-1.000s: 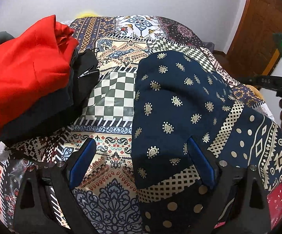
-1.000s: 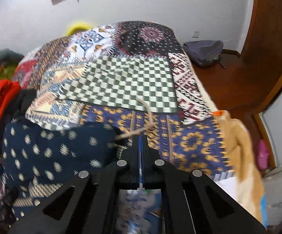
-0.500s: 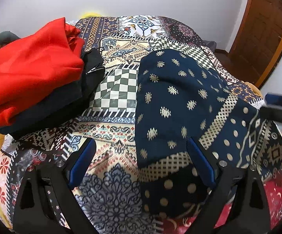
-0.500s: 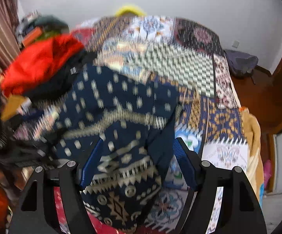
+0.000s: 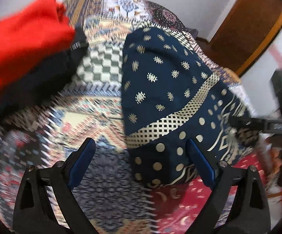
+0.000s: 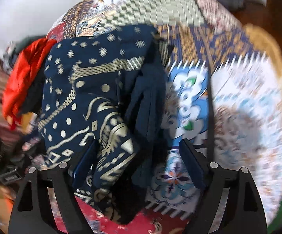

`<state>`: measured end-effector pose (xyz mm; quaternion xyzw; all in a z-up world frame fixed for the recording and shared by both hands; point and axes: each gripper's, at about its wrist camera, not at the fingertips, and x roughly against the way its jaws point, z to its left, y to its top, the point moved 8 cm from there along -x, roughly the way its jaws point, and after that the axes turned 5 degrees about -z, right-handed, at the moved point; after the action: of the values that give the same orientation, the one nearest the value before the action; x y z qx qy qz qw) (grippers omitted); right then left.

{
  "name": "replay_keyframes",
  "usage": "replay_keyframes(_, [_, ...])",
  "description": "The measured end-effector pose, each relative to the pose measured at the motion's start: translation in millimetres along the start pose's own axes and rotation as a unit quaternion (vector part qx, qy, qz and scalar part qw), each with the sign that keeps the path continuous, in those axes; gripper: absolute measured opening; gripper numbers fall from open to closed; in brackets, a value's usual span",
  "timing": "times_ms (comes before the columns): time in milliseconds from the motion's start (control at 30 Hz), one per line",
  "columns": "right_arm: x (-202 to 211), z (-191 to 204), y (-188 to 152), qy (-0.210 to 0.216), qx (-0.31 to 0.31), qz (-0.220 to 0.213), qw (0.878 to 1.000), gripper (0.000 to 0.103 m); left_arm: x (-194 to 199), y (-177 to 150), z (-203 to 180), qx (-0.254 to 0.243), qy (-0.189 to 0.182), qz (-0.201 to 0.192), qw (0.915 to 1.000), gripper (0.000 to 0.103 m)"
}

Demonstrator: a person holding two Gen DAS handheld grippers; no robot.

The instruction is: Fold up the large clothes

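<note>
A navy garment with cream dots and bands (image 5: 160,81) lies folded lengthwise on the patchwork bed cover (image 5: 102,185). My left gripper (image 5: 140,142) hovers open over its near left corner, and only the right finger is above the cloth. In the right wrist view the same garment (image 6: 94,81) runs away from me. My right gripper (image 6: 138,144) is over the rumpled near end. Its jaws are opening, with cloth between the fingers but not pressed by the pads. The right gripper's black body (image 5: 277,125) also shows at the right edge of the left wrist view.
A heap of red and black clothes (image 5: 23,35) sits on the bed to the left of the garment, seen too as the red heap (image 6: 23,78). A wooden door (image 5: 248,29) stands beyond the bed on the right. The bed's right edge (image 6: 266,62) drops to a wooden floor.
The right jaws went from shut to wide apart, and that gripper swung down over the garment's near end. The left view slid back toward the garment's near corner.
</note>
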<state>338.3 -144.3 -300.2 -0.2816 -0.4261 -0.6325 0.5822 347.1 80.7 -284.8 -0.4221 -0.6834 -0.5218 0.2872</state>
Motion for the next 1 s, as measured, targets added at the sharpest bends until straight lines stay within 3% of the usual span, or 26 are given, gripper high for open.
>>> replay_keyframes(167, [-17,-1,11,0.047,-0.026,0.018,0.998,0.083,-20,1,9,0.085,-0.076,0.034,0.9929,0.100])
replay_keyframes(333, [-32,4,20,0.046,-0.018,0.027,0.998,0.089,-37,8,11,0.125,-0.124,0.052,0.9829,0.103])
replay_keyframes(500, [-43,17,23,0.051,0.000,0.027,0.998,0.089,-46,23,3,0.131,-0.137,0.044,0.9809,0.103])
replay_keyframes(633, [-41,18,24,0.065,-0.002,0.029,0.997,0.086,-70,23,-3,0.153,-0.158,0.070,0.9730,0.103])
replay_keyframes(700, [-39,17,23,0.076,-0.008,0.030,0.997,0.081,-66,19,-8,0.154,-0.160,0.068,0.9725,0.103])
replay_keyframes(833, [-34,10,23,0.100,-0.028,0.036,0.994,0.057,-59,15,-13,0.158,-0.163,0.068,0.9713,0.101])
replay_keyframes(1000, [-20,15,23,0.112,-0.027,0.028,0.993,0.032,-31,9,-29,0.118,-0.141,0.053,0.9816,0.076])
